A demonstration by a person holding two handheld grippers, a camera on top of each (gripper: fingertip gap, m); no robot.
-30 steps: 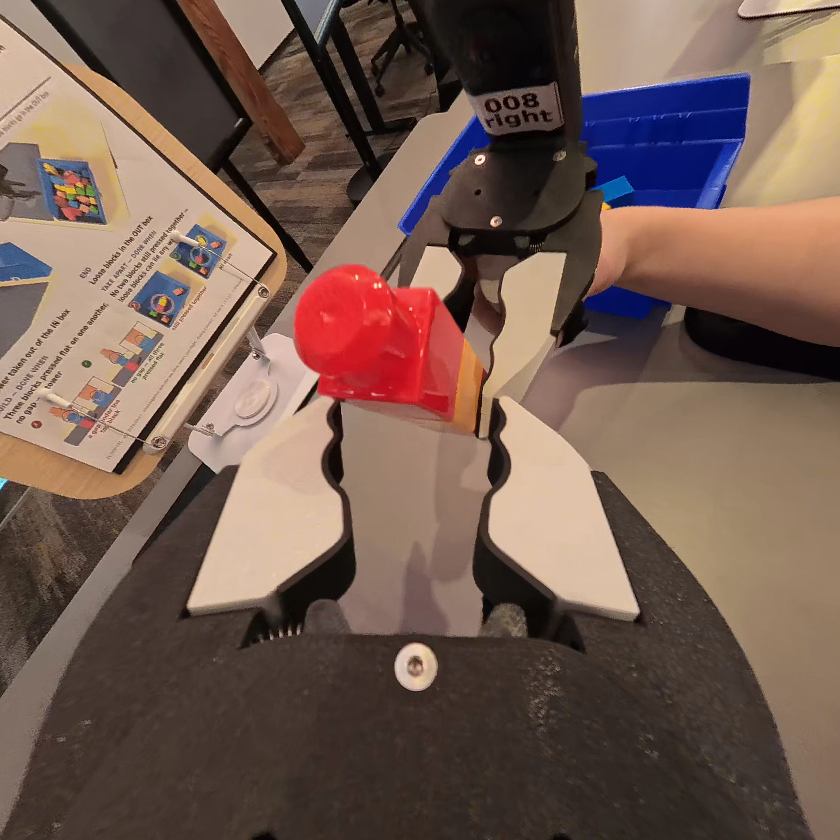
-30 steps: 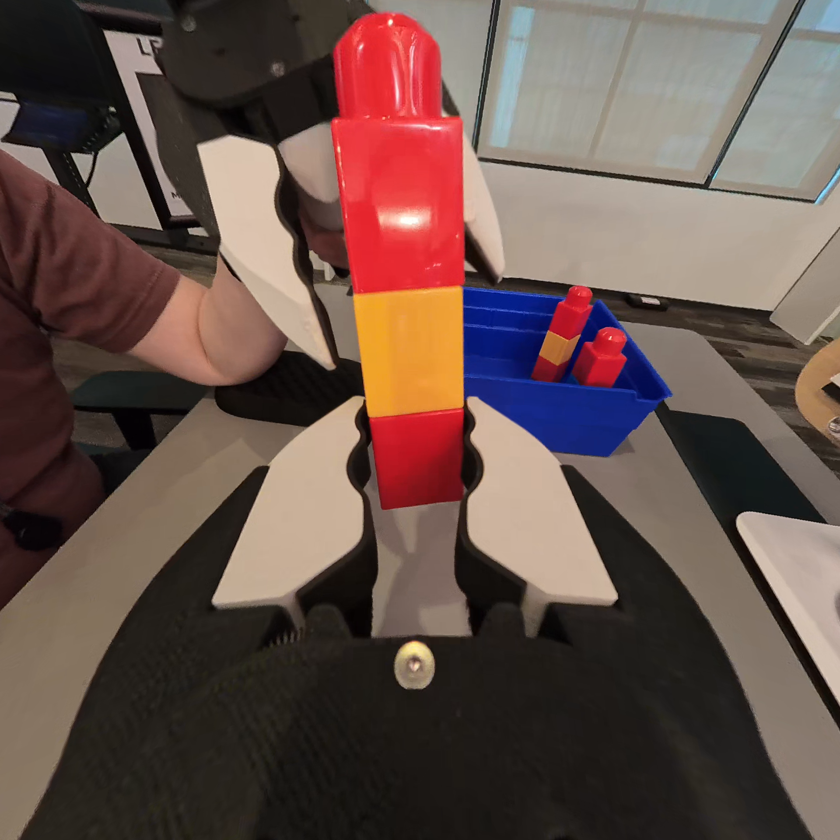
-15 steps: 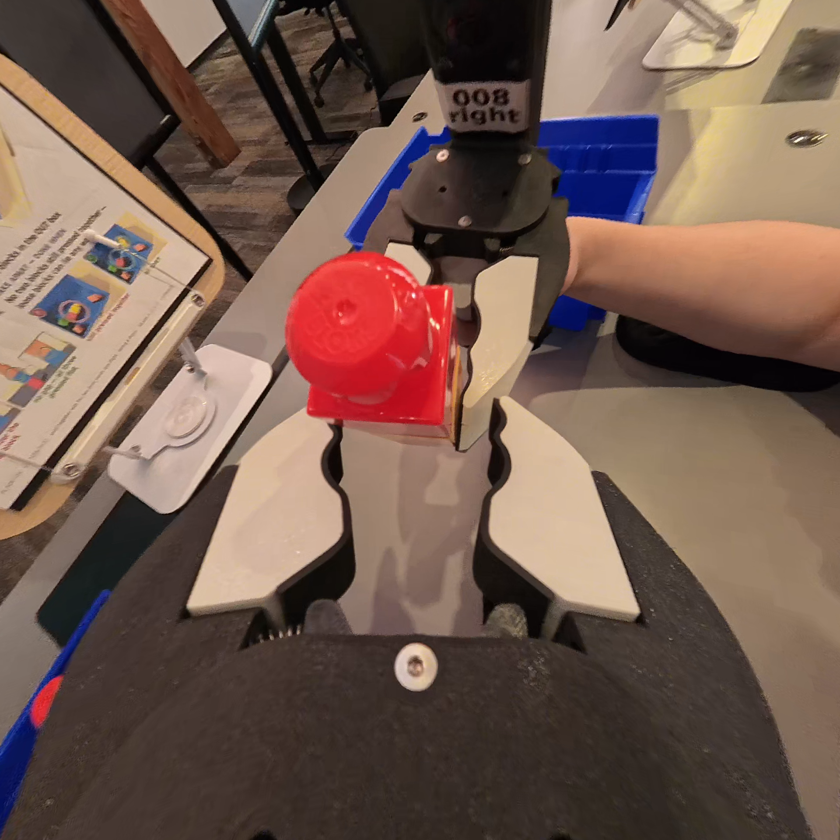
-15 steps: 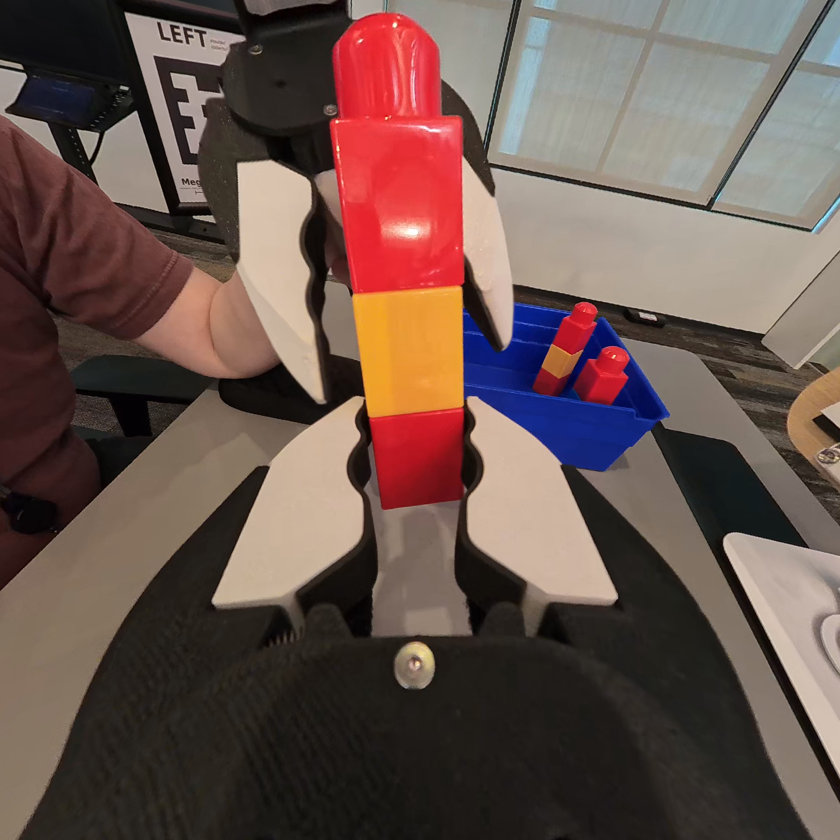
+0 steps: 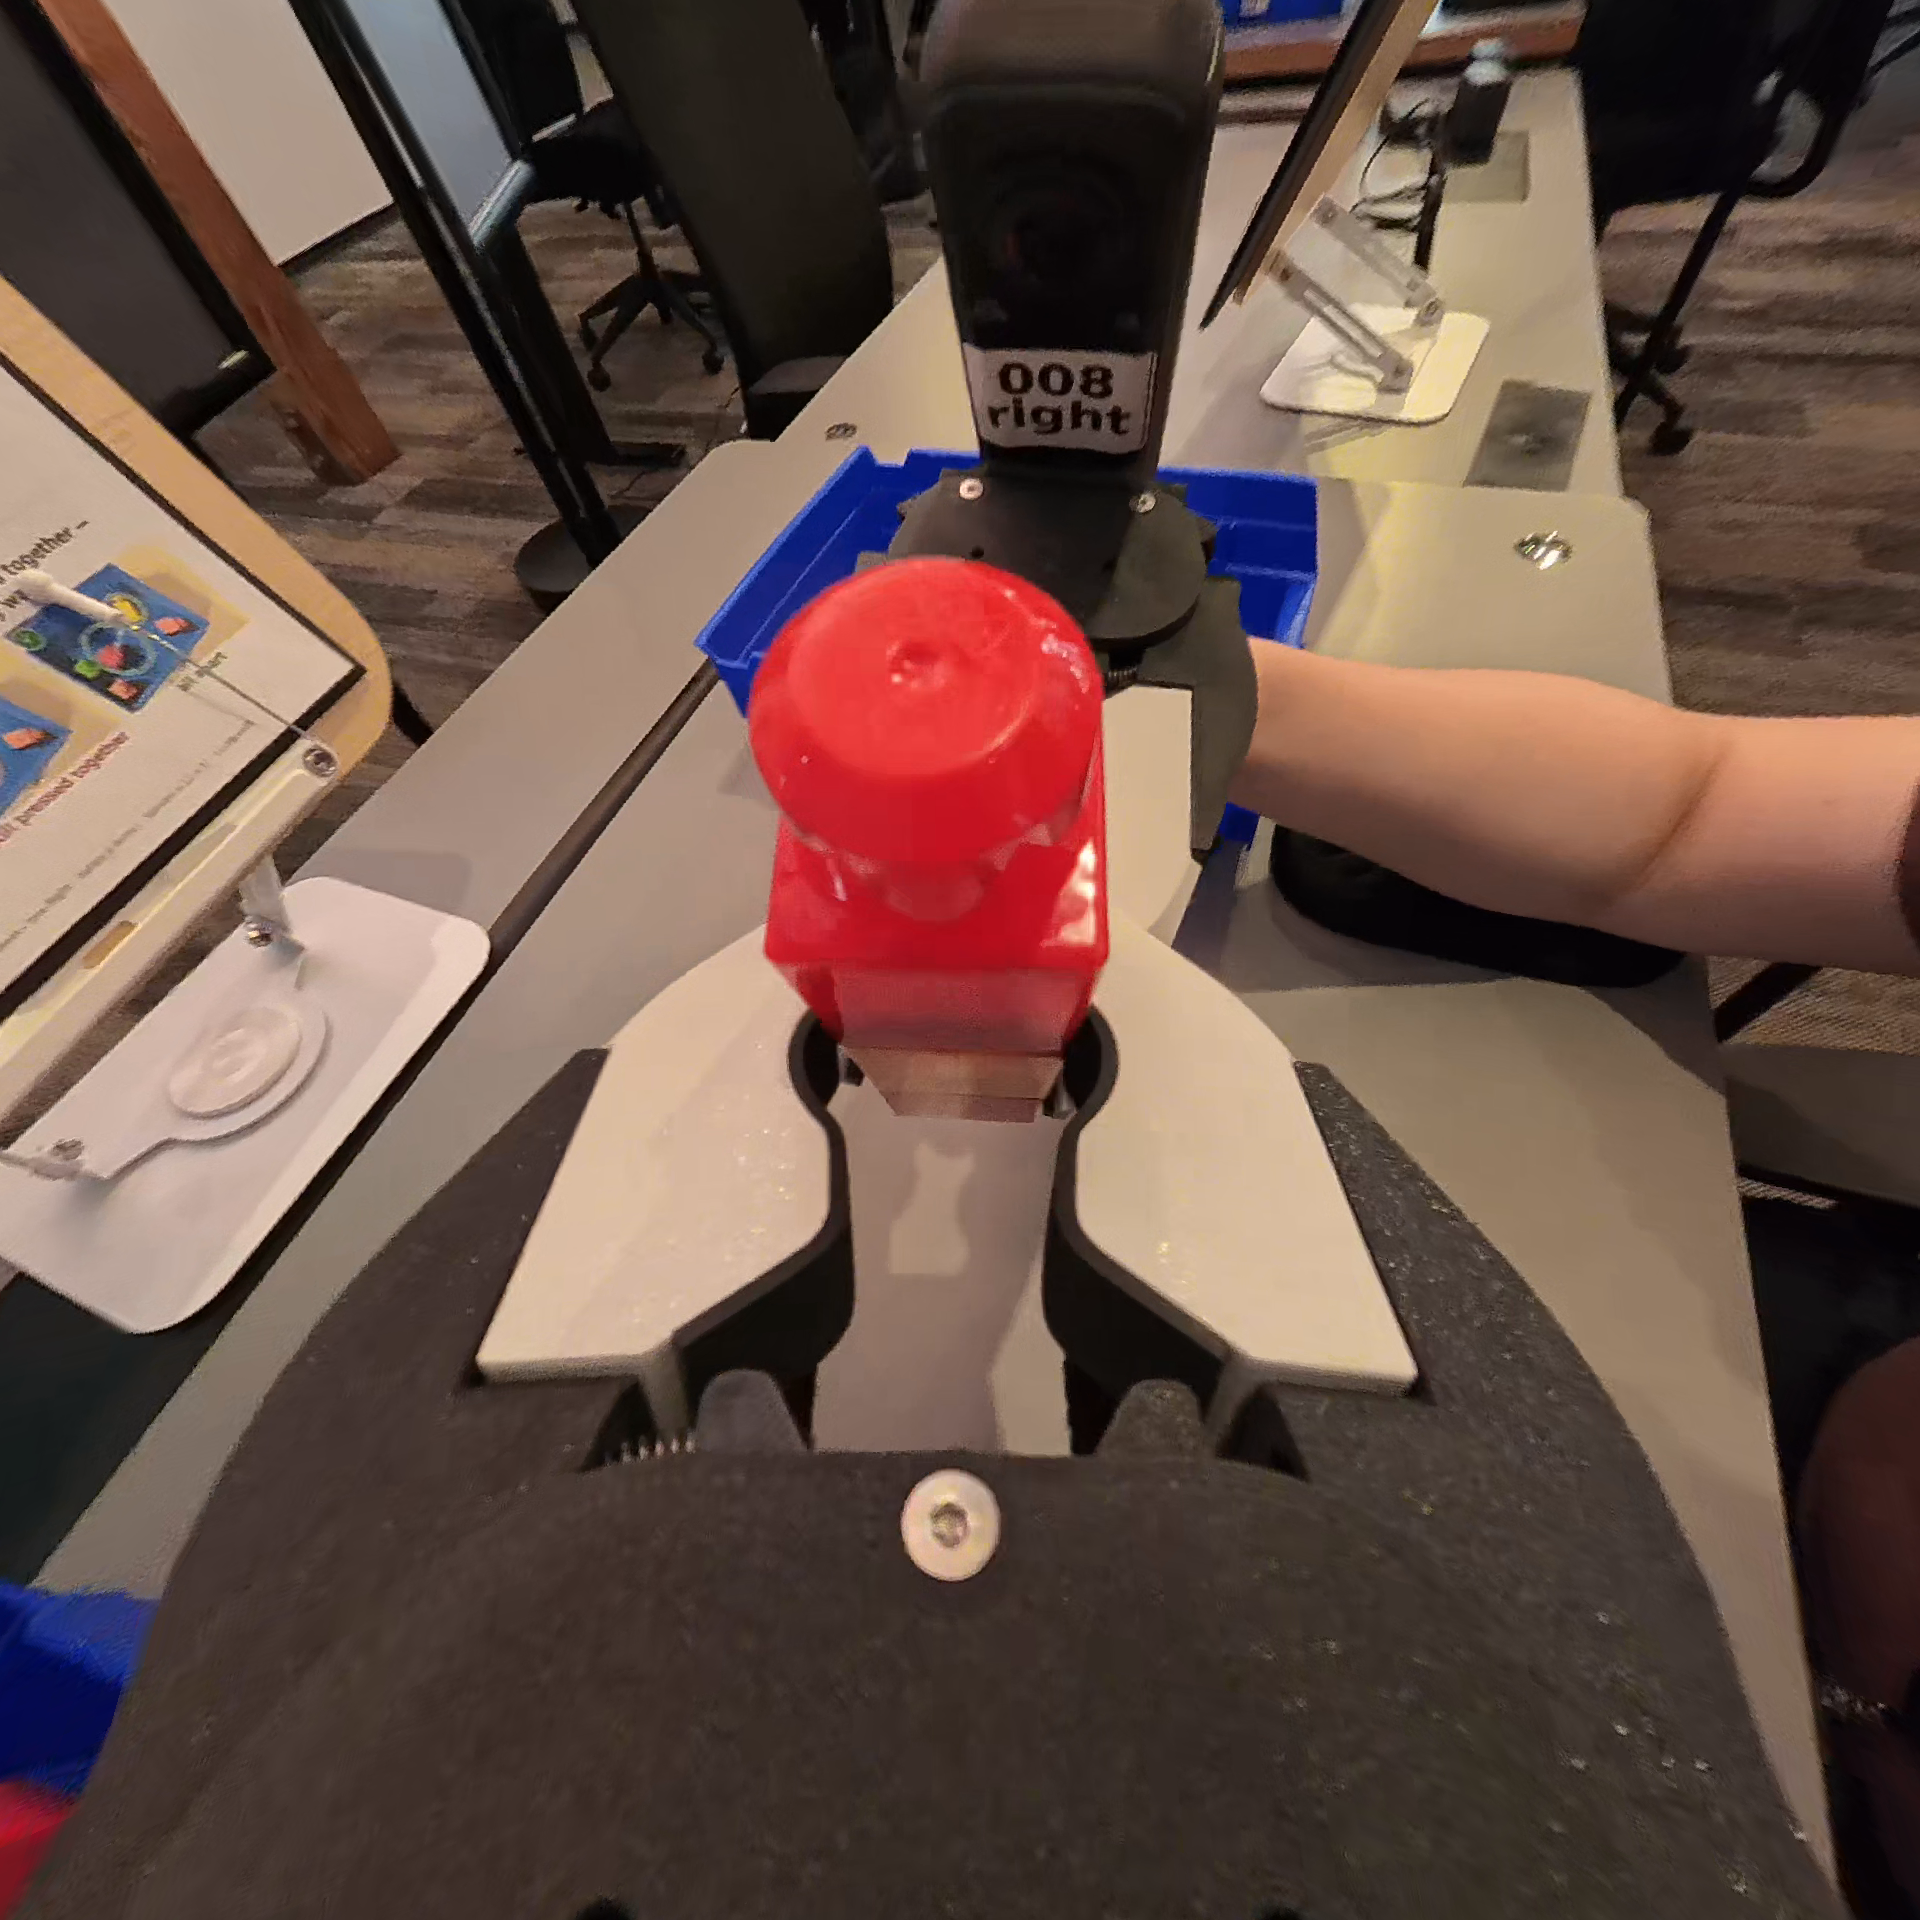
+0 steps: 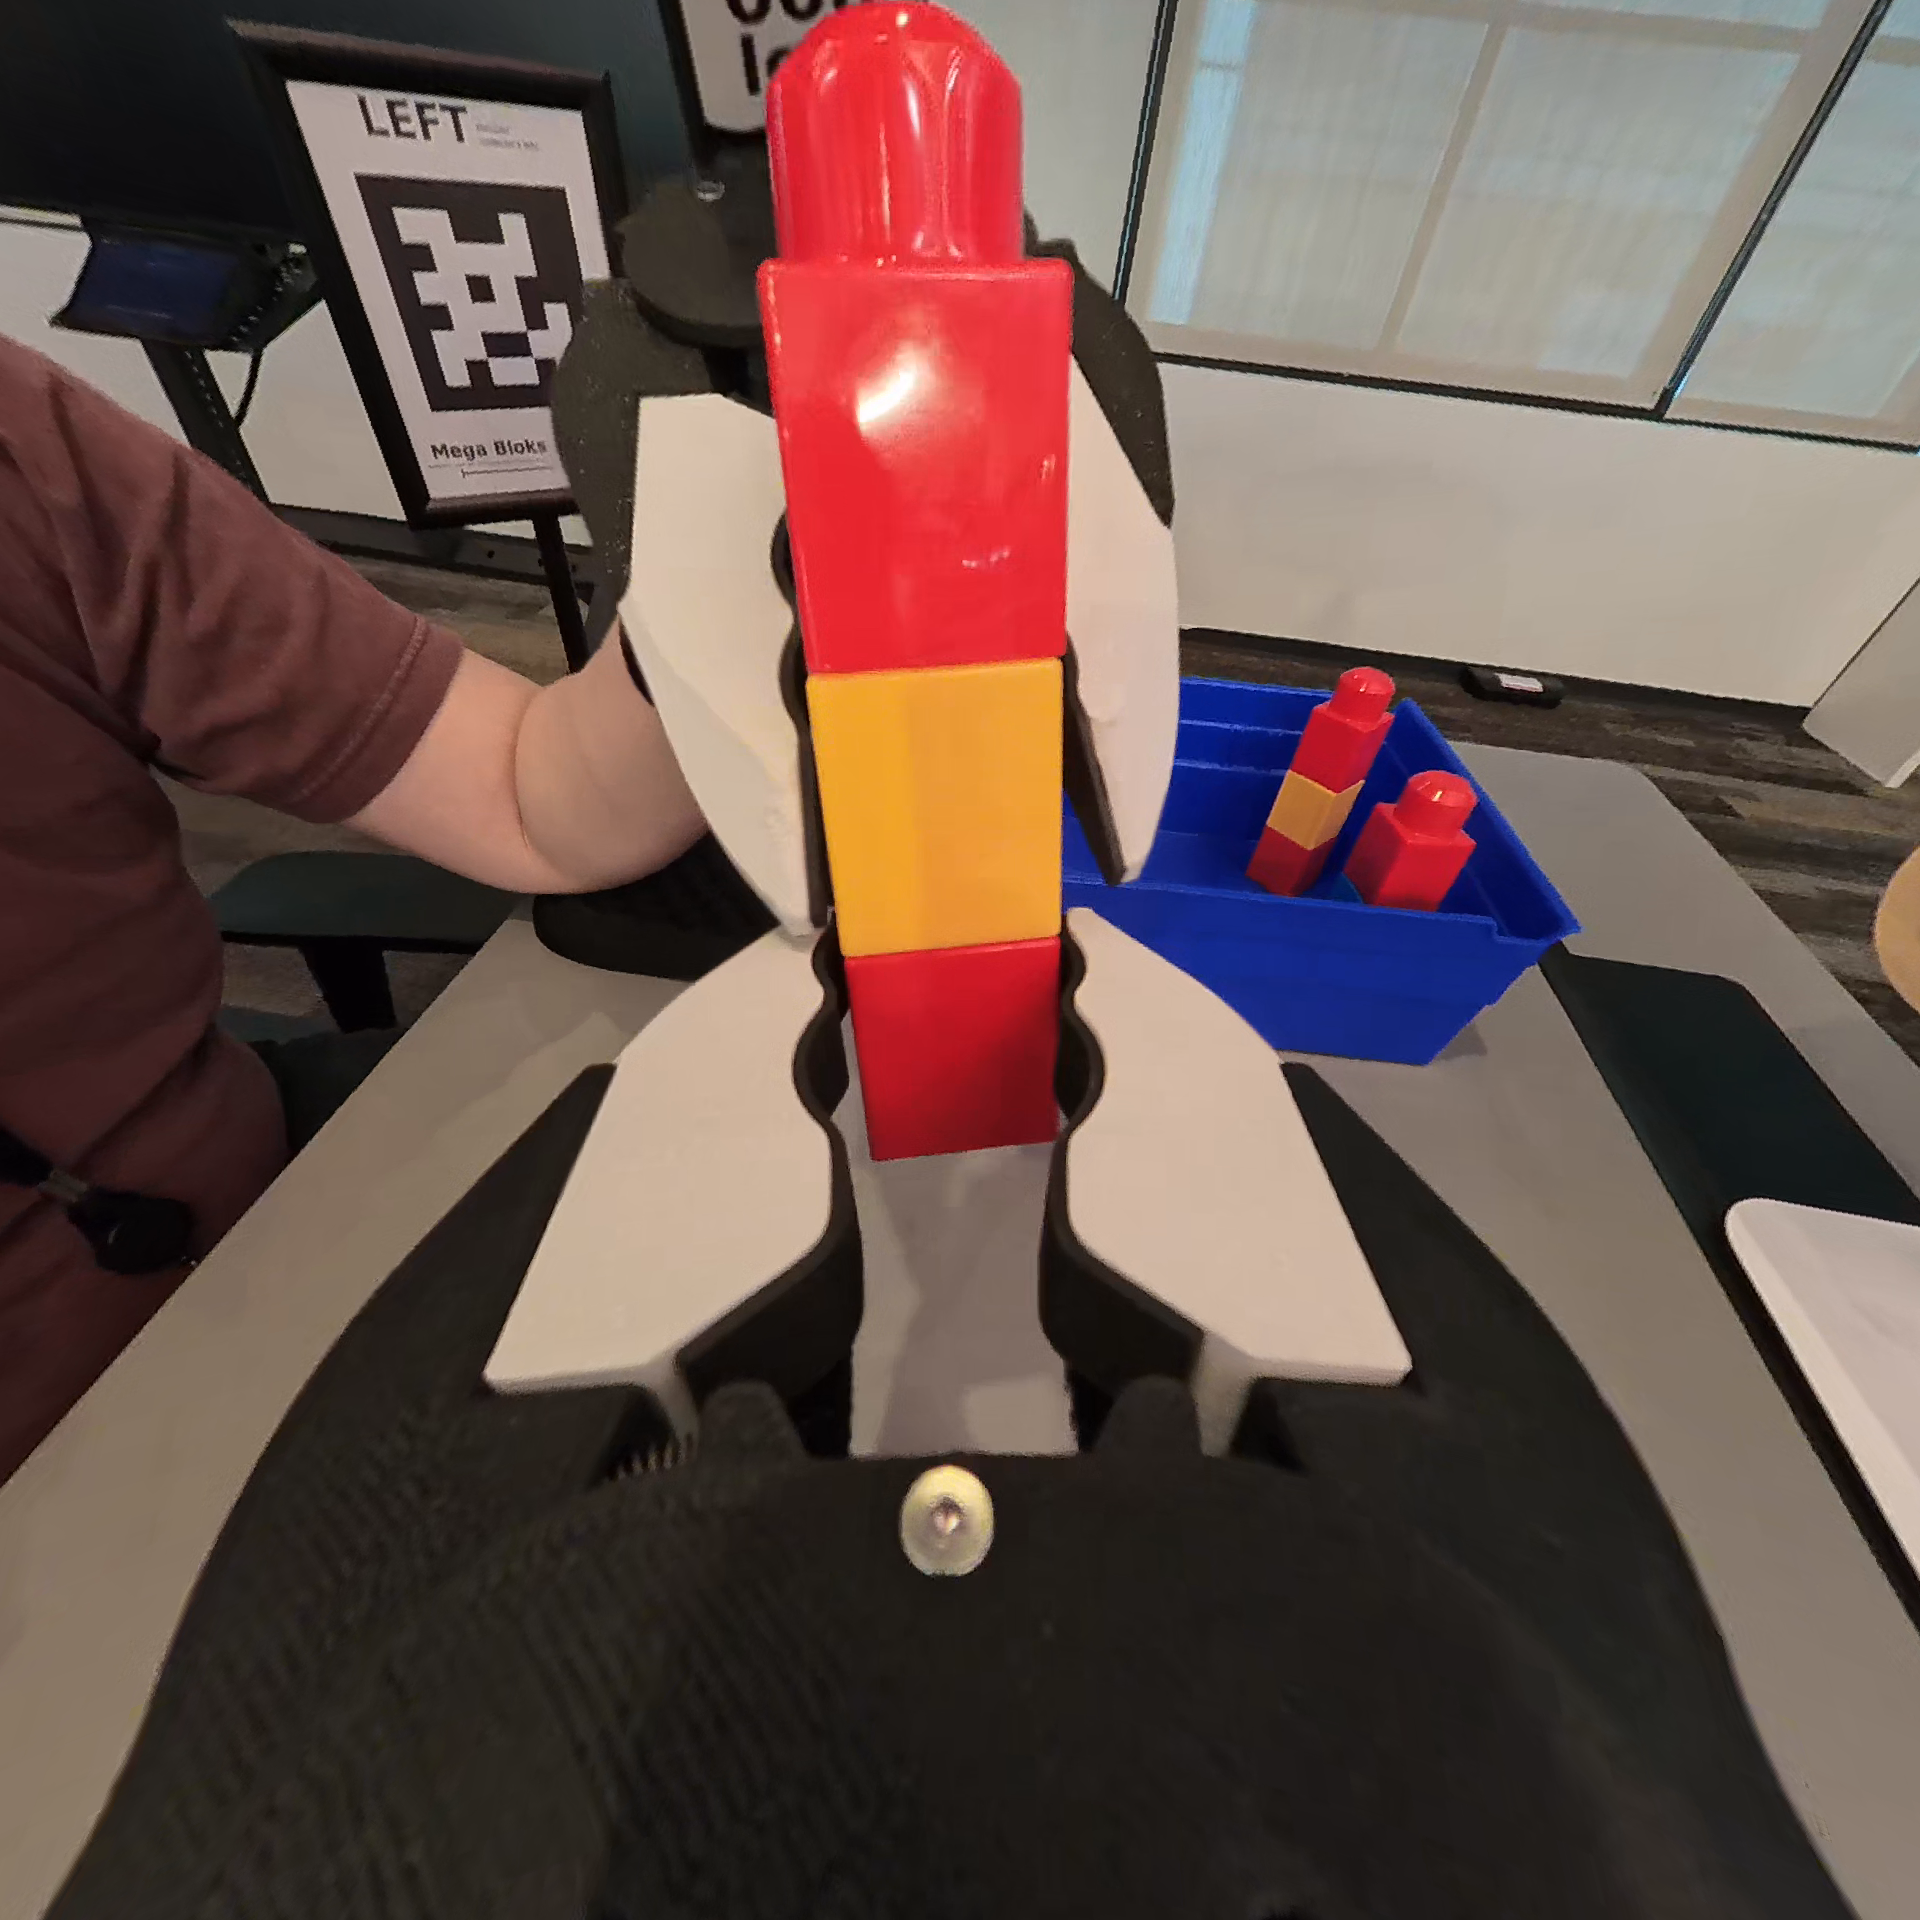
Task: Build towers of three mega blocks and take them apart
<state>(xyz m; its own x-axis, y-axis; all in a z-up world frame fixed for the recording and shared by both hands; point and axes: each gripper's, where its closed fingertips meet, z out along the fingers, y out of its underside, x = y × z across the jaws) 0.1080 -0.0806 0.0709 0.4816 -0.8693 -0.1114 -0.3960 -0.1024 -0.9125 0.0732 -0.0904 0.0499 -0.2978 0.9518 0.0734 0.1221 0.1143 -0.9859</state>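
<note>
Tower [image 6: 935, 675] of three mega blocks, held in the air above the grey table [image 6: 1621, 1122], between the two claws. Long axis in line with the right claw's fingers: seen side-on and full length in the right wrist view, studded end farthest from that camera; in the left wrist view foreshortened, round red stud [image 5: 925, 707] aimed almost straight at the lens. From base to tip: red block [image 6: 951, 1044], yellow block [image 6: 935, 805], tall red block [image 6: 920, 457] capped by the stud. Going left to right in the right wrist view: a person's arm [image 6: 499, 758] in a maroon sleeve; the left claw [image 6: 935, 623] reaching in from the far side, its white fingers [image 6: 717, 665] closed against both flanks of the upper tower at the tall red block, tips down beside the yellow one; the right claw [image 6: 951, 1039] narrowed onto the bottom red block, pads pressed on either flank; farther right, a blue bin [image 6: 1351, 977] on the table with another red-yellow-red tower [image 6: 1320, 800] leaning inside and a single red block [image 6: 1418, 842] beside it. In the left wrist view, an instruction board [image 5: 125, 665] on a white stand at far left, the tower centred, a second blue bin [image 5: 810, 582] behind.
</note>
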